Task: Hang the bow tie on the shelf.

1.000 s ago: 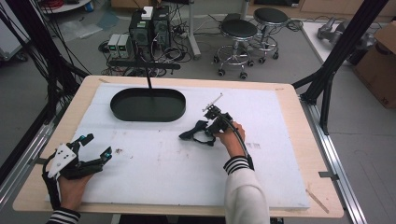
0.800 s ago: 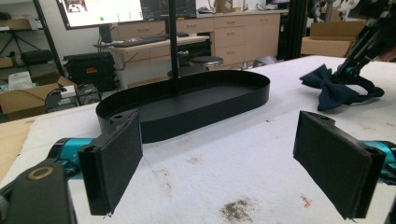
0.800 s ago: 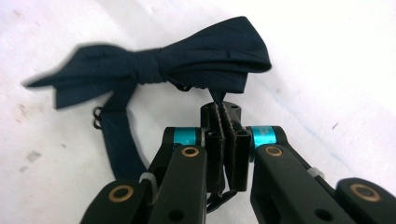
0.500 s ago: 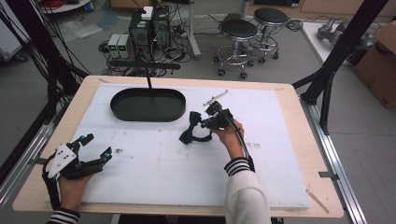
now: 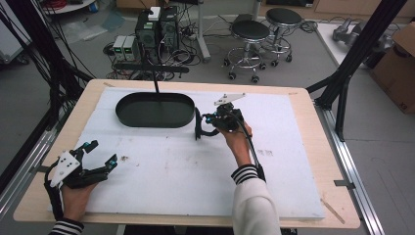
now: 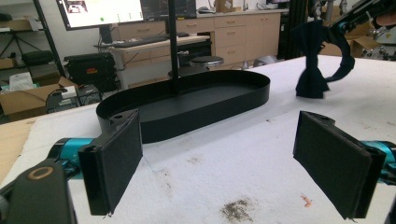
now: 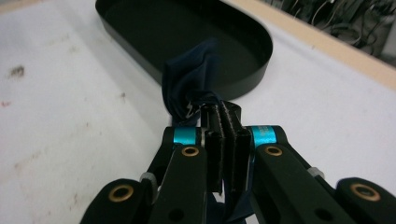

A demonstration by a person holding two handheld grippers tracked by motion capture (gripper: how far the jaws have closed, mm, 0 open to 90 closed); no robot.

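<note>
Right gripper [image 5: 204, 126]: jaws clamped on a dark navy fabric bow tie [image 5: 197, 124] — hanging just beside the black oval metal tray [image 5: 155, 110].
Left gripper [image 5: 100, 154]: jaws wide apart, holding nothing — low over the white foam mat [image 5: 195, 166].

In the right gripper view, the closed jaws of the right gripper [image 7: 223, 122] are covering the part of the dark blue bow tie [image 7: 191, 84] that they are pinching, and the strap below is running out of the picture's bottom edge. The near end of the black oval tray [image 7: 243, 51] is disappearing behind that cloth, and its far end is being cut by the top edge. In the left gripper view, the bow tie [image 6: 312, 74] beside the tray [image 6: 224, 100] is looking blurred (its strap is leaving at the right edge), and the left gripper [image 6: 233, 175] is being cropped at the bottom.
</note>
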